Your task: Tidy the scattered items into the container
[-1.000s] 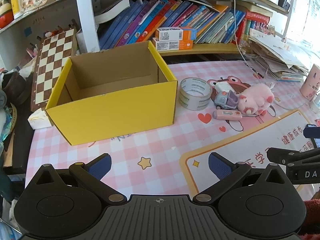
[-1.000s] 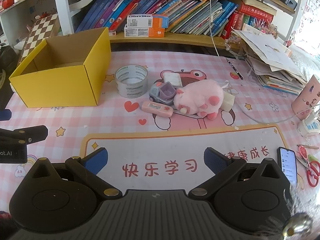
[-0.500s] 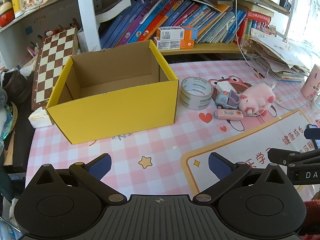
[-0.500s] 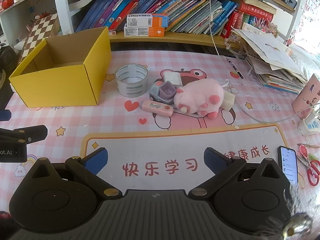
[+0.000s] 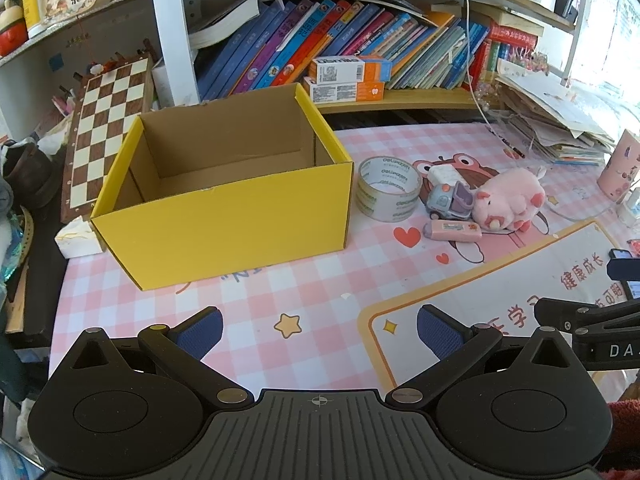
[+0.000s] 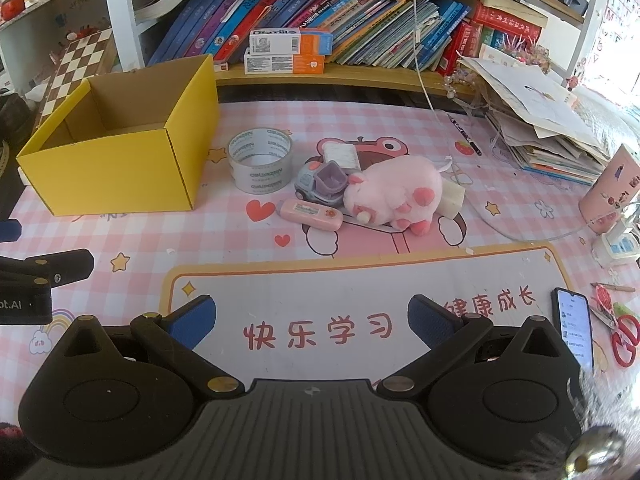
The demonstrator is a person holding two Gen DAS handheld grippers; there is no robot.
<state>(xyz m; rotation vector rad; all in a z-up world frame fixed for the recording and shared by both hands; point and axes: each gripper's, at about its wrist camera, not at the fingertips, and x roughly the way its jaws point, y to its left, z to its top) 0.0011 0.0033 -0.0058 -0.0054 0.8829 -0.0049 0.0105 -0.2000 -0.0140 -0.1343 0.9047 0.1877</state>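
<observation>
Both tools, left tool [image 5: 318, 330] and right tool [image 6: 310, 318], hover apart, empty. The tape roll [image 6: 260, 160] lies beside the yellow box [image 6: 120, 164]; it is best pinched across one wall.

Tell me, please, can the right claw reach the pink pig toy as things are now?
Probably yes. The right claw is open and empty, the pink pig toy lies ahead of it, and only bare mat lies between. The toy truck touches the pig's left side, so approach from the front.
</observation>
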